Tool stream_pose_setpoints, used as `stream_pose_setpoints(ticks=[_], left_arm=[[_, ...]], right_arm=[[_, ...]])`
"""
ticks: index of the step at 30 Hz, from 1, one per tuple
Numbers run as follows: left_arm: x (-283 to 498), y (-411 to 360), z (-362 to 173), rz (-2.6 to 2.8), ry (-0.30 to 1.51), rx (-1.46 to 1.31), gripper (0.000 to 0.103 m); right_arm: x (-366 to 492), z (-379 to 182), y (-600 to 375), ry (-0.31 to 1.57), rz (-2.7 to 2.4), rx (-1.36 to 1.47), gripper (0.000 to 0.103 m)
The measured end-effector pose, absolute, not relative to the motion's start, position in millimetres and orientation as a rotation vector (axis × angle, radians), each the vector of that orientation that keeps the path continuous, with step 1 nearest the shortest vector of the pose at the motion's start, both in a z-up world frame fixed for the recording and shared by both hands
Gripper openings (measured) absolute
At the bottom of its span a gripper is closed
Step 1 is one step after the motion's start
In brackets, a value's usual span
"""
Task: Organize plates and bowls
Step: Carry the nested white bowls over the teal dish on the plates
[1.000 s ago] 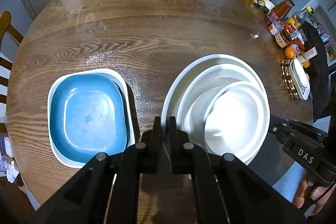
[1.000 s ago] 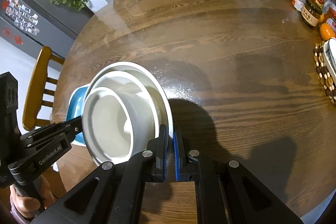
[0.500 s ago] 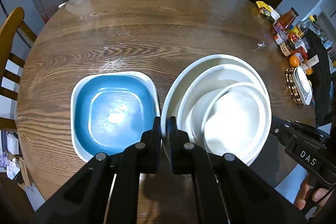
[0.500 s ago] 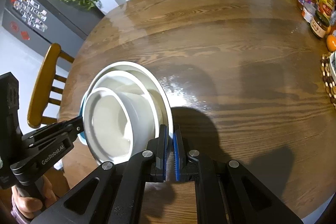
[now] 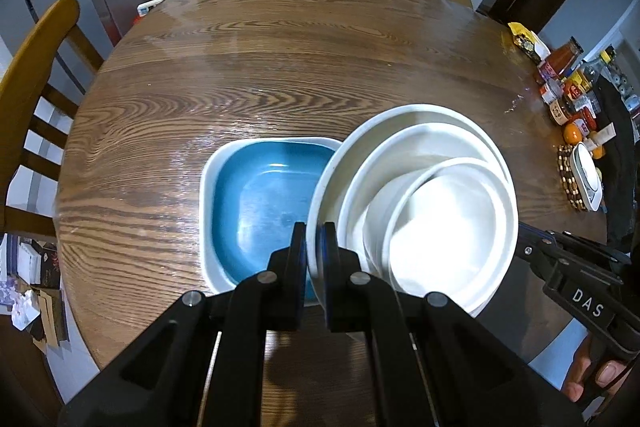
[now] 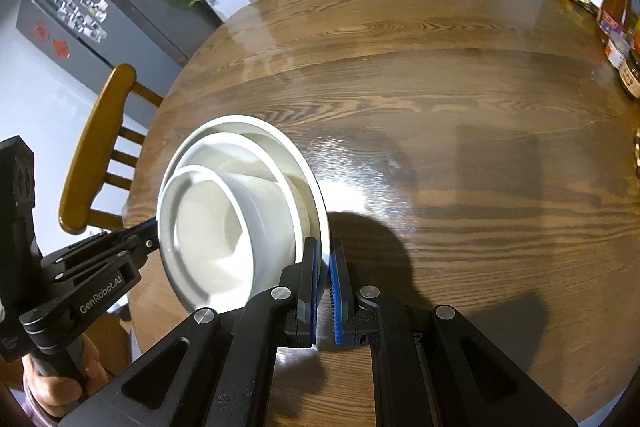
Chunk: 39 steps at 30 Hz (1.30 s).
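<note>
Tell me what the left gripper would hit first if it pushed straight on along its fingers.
Probably the blue square dish: the left gripper, shut on the white plate's rim, points down at it. Depth is unclear.

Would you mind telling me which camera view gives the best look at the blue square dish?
The left wrist view shows it best: the blue square dish lies open on the table, its near right part covered by the stack of white dishes. In the right wrist view that stack hides it completely.

Both grippers, left (image 5: 313,243) and right (image 6: 325,259), clamped shut, angled downward
</note>
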<state>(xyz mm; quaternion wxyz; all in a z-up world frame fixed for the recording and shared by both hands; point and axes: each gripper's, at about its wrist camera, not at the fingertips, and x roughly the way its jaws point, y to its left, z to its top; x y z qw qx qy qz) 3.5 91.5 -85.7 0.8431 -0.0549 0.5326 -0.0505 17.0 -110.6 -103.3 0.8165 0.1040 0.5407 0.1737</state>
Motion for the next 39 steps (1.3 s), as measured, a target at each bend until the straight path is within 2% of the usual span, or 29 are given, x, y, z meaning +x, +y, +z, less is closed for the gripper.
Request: stream_pose_setpoints(ticks=[39], left_arm=[[14, 139, -107, -0.042, 1.204, -0.173, 0.002]], right_arm=[[36, -123, -53, 1.229, 0.415, 0.157, 0.01]])
